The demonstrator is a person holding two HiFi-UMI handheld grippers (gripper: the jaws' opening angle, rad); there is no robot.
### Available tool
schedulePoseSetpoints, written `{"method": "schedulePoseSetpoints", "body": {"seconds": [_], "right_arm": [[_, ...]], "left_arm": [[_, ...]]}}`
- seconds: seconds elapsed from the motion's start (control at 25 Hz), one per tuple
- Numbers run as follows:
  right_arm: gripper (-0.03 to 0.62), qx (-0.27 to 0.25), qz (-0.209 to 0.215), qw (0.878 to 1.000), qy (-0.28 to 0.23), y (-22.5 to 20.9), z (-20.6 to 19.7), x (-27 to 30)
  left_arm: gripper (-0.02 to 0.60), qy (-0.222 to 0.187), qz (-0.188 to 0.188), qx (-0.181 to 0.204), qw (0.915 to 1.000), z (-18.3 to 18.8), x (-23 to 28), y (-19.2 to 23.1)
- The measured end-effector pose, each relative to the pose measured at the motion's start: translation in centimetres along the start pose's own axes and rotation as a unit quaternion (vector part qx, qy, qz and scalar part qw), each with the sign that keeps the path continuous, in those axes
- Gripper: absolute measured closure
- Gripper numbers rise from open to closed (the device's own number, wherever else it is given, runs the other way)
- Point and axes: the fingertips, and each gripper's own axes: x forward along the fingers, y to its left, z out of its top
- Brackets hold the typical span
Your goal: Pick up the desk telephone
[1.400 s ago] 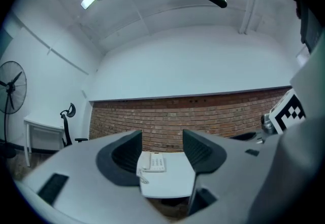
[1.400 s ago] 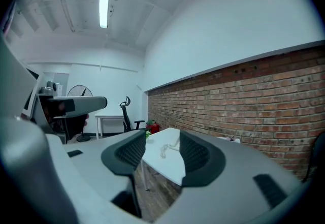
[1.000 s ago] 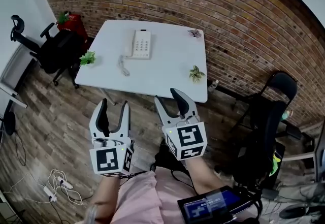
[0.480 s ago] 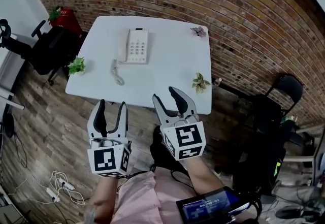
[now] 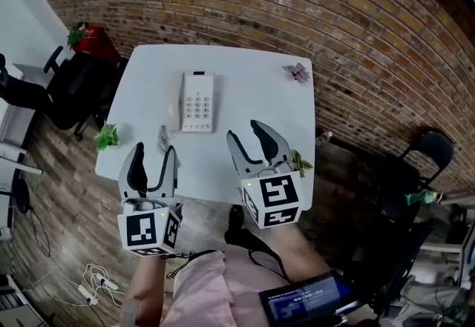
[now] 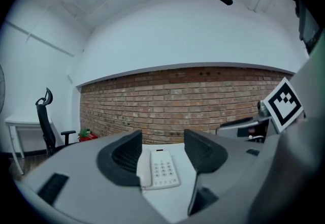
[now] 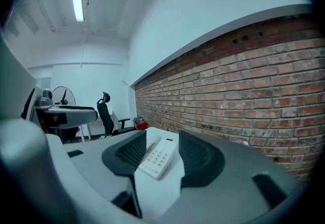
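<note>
The white desk telephone (image 5: 197,101) lies on the white table (image 5: 252,96), handset on its left side, its coiled cord (image 5: 163,136) trailing toward the front edge. My left gripper (image 5: 153,152) hovers at the table's front edge, short of the phone, and its jaws are opening with nothing between them. To its right, my right gripper (image 5: 247,133) stands open and empty over the table's near part. In the left gripper view the phone (image 6: 161,168) shows beyond the left gripper (image 6: 161,139). The right gripper view frames the phone (image 7: 158,156) beyond the right gripper (image 7: 161,139).
Small potted plants stand at the table's left edge (image 5: 107,136), far right corner (image 5: 298,72) and near right edge (image 5: 301,162). A brick wall (image 5: 312,7) runs behind. A black office chair (image 5: 63,88) stands left, another chair (image 5: 424,159) right. Cables (image 5: 96,285) lie on the wooden floor.
Both grippers have moved forward toward the table together; they were over the floor and now reach its front edge. The phone sits closer in view.
</note>
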Motion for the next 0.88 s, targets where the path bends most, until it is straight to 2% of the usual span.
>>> {"method": "schedulePoseSetpoints", "body": {"seconds": [0.24,0.48,0.64,0.88], "right_arm": [[0.388,-0.002,-0.003,1.0,-0.024,-2.3,3.3,3.0],[0.388,-0.009,-0.013,0.999,-0.044,-3.4,5.9,4.1],[0.388,-0.013,-0.015,0.999,-0.042,-3.4,6.2,5.2],[0.388,-0.011,-0.031,0.999,-0.022,-3.8,5.1,7.9]], "left_arm": [[0.314,-0.023,0.003,0.019,0.9996,3.4,3.4,0.7],[0.314,-0.041,0.013,0.019,0.9989,5.2,4.9,2.1],[0.314,-0.042,0.007,0.015,0.999,5.3,6.4,2.7],[0.314,-0.023,-0.015,0.001,0.9996,3.2,9.7,3.8]]}}
